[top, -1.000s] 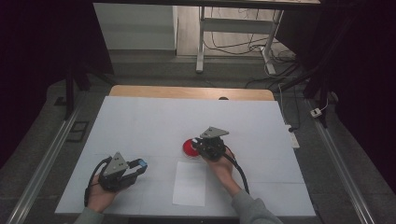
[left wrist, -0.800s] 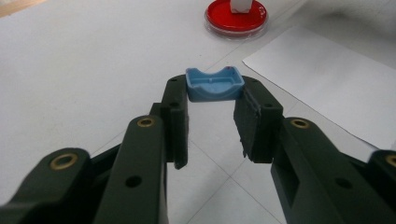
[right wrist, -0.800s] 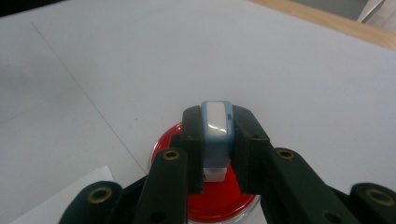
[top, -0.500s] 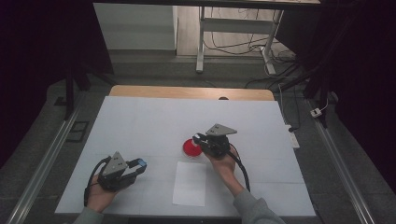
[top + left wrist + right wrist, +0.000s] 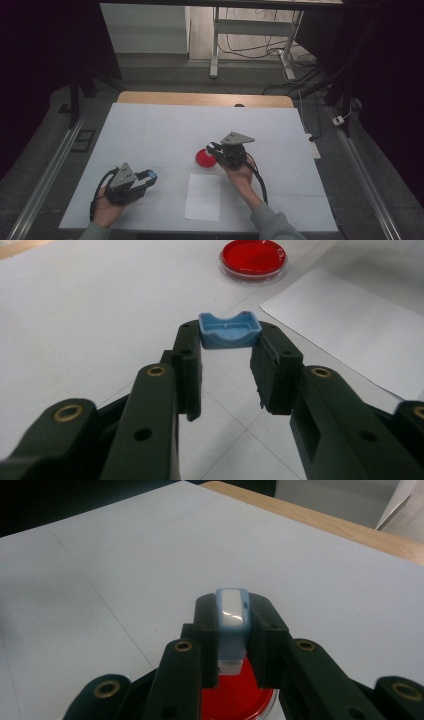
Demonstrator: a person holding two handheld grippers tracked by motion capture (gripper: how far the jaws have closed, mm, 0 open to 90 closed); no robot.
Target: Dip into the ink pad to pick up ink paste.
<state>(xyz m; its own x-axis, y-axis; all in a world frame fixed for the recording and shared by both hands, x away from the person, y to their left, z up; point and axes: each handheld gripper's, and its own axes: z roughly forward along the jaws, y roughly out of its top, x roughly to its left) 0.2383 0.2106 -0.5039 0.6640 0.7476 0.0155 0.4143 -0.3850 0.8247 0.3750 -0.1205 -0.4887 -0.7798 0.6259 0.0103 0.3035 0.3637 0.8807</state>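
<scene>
Left gripper (image 5: 230, 360) is pinching a little blue tray (image 5: 230, 331) at its tips, while the right gripper (image 5: 232, 625) is clamping a pale blue-white cartridge (image 5: 231, 622) right above the red dish (image 5: 205, 158) on the tabletop (image 5: 150, 135).

I count two tongs, one in each of my hands: my left tongs (image 5: 150, 176) and my right tongs (image 5: 210, 147). There is one small blue plastic tray (image 5: 230, 330), one light blue and white capsule-shaped piece (image 5: 232, 611), one red round dish (image 5: 204, 158), one white sheet of paper (image 5: 204, 197), all at one white bench (image 5: 160, 130).
</scene>
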